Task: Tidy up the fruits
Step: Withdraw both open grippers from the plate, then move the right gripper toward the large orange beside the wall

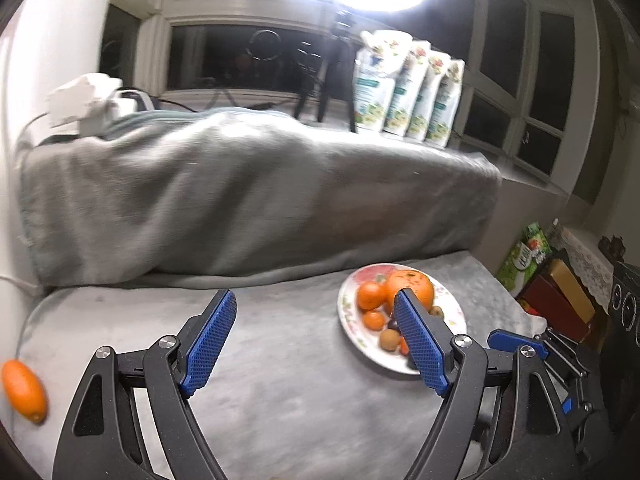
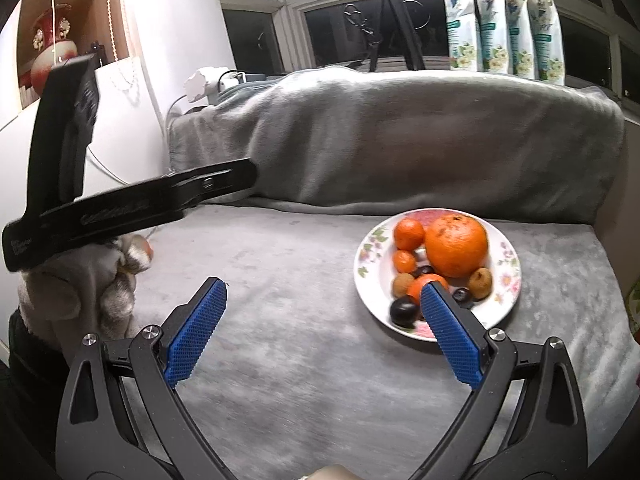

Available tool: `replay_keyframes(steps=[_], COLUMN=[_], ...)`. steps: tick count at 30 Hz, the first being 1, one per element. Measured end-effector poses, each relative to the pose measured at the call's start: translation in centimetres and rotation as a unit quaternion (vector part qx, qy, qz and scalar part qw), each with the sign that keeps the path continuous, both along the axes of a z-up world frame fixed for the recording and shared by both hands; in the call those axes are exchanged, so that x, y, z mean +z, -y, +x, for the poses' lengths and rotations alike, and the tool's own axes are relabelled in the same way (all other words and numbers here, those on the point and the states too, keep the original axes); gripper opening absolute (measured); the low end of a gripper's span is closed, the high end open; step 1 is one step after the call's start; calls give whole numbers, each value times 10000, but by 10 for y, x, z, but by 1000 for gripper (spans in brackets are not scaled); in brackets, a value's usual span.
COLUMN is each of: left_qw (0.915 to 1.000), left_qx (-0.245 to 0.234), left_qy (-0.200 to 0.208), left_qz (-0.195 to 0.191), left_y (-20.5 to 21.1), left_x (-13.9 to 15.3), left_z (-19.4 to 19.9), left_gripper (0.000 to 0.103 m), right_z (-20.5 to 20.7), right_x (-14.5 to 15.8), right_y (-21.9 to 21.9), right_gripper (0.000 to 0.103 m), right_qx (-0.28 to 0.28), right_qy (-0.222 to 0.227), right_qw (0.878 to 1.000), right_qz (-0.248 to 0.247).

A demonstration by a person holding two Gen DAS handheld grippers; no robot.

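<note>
At the far left edge of the grey blanket (image 1: 280, 360) we see a lone kumquat (image 1: 24, 390) lying with its long axis tilted, stem end toward us and to the right. The blanket covers a seat below dark windows (image 2: 348, 28), with floral pouches (image 2: 504, 24) on the sill. Our left gripper (image 1: 316, 300) hangs released and empty, the kumquat well left of it. Our right gripper (image 2: 322, 284) is spread too, its right finger over the floral plate (image 2: 370, 248) of oranges and small dark fruits.

Hidden and blurred parts

A blue finger (image 2: 448, 336) covers part of the floral white plate (image 2: 370, 258); the oval orange fruit (image 1: 24, 390) is smeared.
</note>
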State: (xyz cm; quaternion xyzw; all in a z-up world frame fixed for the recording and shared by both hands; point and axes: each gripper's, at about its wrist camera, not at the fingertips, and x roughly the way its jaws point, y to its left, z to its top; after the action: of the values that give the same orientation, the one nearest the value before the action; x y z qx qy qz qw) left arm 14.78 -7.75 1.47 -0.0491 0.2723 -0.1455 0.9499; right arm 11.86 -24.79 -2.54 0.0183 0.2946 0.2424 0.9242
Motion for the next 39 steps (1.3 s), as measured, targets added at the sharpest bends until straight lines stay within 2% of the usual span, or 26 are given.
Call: replay_keyframes(steps=[10, 18, 22, 30, 39], left_qw=[9983, 9937, 9899, 9780, 9666], left_qx=[578, 1119, 1399, 2021, 2427], left_qy=[86, 29, -77, -323, -709], left_qz=[-29, -74, -236, -417, -429], left_y=[-58, -110, -141, -192, -227], left_x=[-1, -16, -30, -57, -94], left_z=[-24, -49, -68, -98, -96], left_gripper=[81, 81, 81, 81, 81], right_z=[14, 30, 39, 67, 89], right_x=[6, 14, 18, 8, -18], right_y=[-36, -87, -121, -191, -275], right_gripper=[99, 99, 99, 99, 99], right_qx=[402, 893, 1268, 2096, 2909], right_qy=[-81, -176, -224, -612, -1217], right_qw=[9988, 9958, 9917, 9758, 9487], right_qz=[267, 51, -23, 90, 235])
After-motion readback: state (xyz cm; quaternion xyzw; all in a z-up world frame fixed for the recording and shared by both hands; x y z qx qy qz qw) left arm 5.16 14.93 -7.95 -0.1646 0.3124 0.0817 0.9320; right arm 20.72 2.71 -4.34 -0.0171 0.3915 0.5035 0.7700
